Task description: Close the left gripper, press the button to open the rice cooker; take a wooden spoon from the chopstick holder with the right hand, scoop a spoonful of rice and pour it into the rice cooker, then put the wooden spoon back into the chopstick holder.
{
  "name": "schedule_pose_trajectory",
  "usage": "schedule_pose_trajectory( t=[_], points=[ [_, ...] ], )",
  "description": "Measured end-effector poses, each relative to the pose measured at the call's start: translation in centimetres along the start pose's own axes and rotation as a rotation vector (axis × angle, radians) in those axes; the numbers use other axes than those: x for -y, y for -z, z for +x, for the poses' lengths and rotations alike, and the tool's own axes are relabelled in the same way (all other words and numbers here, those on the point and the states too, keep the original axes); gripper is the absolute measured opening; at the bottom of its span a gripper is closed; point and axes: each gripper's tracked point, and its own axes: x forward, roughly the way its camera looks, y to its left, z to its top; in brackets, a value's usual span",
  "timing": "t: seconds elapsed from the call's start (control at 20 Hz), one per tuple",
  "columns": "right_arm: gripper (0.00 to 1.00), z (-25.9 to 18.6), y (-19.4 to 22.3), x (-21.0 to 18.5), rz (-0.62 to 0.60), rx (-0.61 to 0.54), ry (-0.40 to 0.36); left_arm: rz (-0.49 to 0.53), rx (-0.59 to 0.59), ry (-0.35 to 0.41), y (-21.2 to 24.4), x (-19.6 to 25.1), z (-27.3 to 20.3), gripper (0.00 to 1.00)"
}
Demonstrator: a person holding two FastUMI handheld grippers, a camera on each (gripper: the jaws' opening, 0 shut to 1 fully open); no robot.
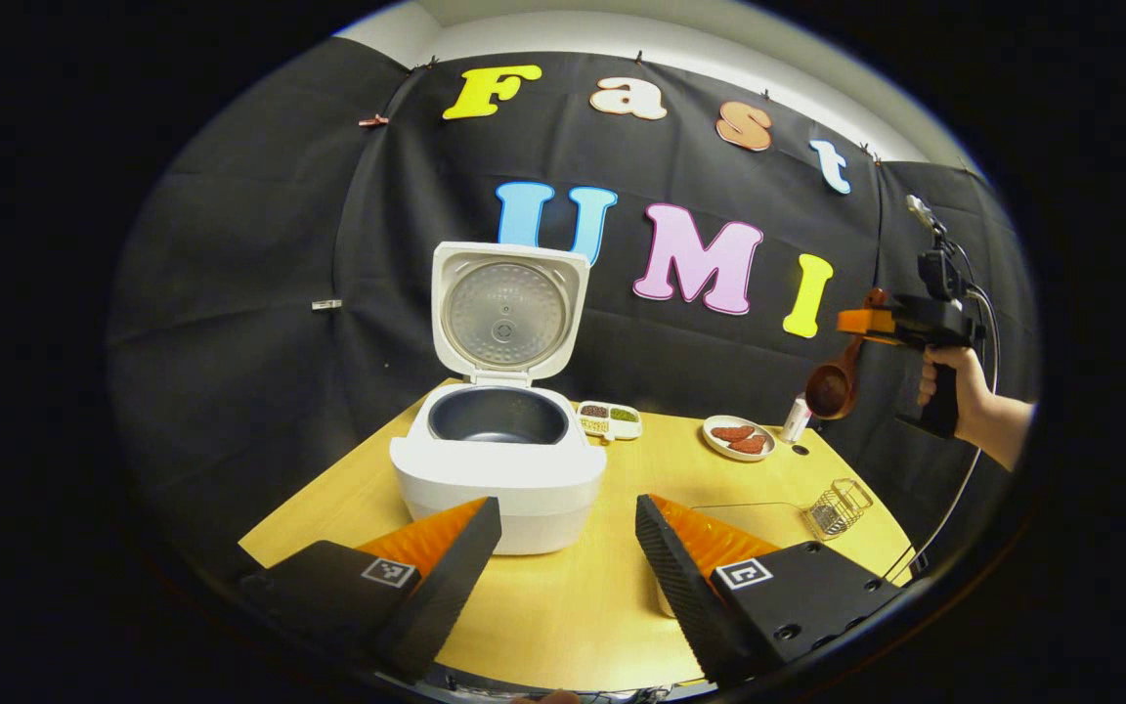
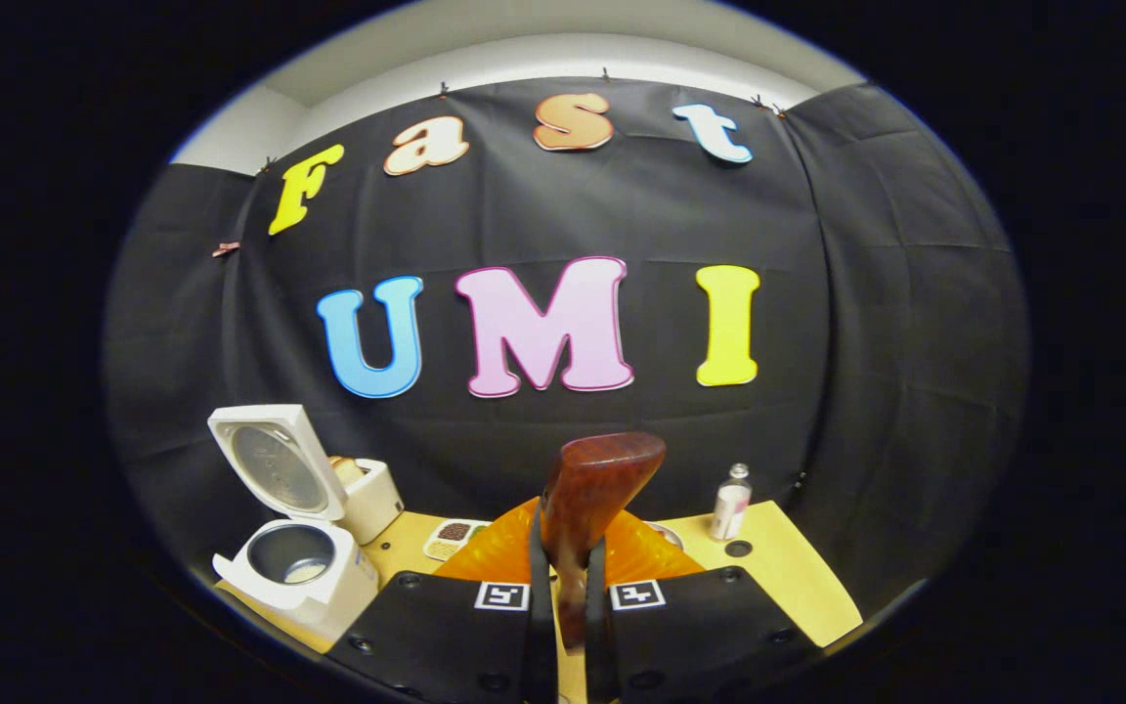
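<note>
The cooker (image 1: 499,460) stands open at the table's (image 1: 583,606) far left, its pot looking empty, so the button step is done. The right gripper (image 2: 568,587) is clamped on the spoon (image 2: 587,499), lifted well right of the cooker; scooping, pouring and return to the wire holder (image 1: 839,506) (near right, seemingly empty) remain. The left gripper (image 1: 568,557) hangs wide open, holding nothing.

Glossy white plastic rice cooker (image 1: 499,469) – dull metal inner lid – polished wooden spoon (image 2: 587,499), matt wood-look table (image 1: 563,606).
</note>
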Motion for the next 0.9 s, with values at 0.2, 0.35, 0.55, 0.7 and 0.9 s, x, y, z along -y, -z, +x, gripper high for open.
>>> schedule_pose_trajectory(
  t=[0.2,0.35,0.55,0.7,0.9],
  points=[
    [0.15,-0.2,2.2,5.7,0.041,-0.049,0.054,0.004,-0.008,-0.027,-0.2,1.8,0.3,0.95],
    [0.16,-0.3,4.3,9.4,0.057,-0.085,0.099,0.004,-0.011,-0.042,-0.4,3.2,0.7,0.95],
    [0.16,-0.3,7.3,13.0,0.112,-0.145,0.131,0.028,-0.008,-0.063,-0.6,5.1,1.5,0.95],
    [0.16,-0.4,10.2,15.3,0.148,-0.188,0.168,0.031,-0.008,-0.074,-0.6,6.7,2.1,0.95],
    [0.16,-0.3,14.9,17.0,0.201,-0.261,0.193,0.026,-0.003,-0.076,-0.7,9.0,2.5,0.95]
  ],
)
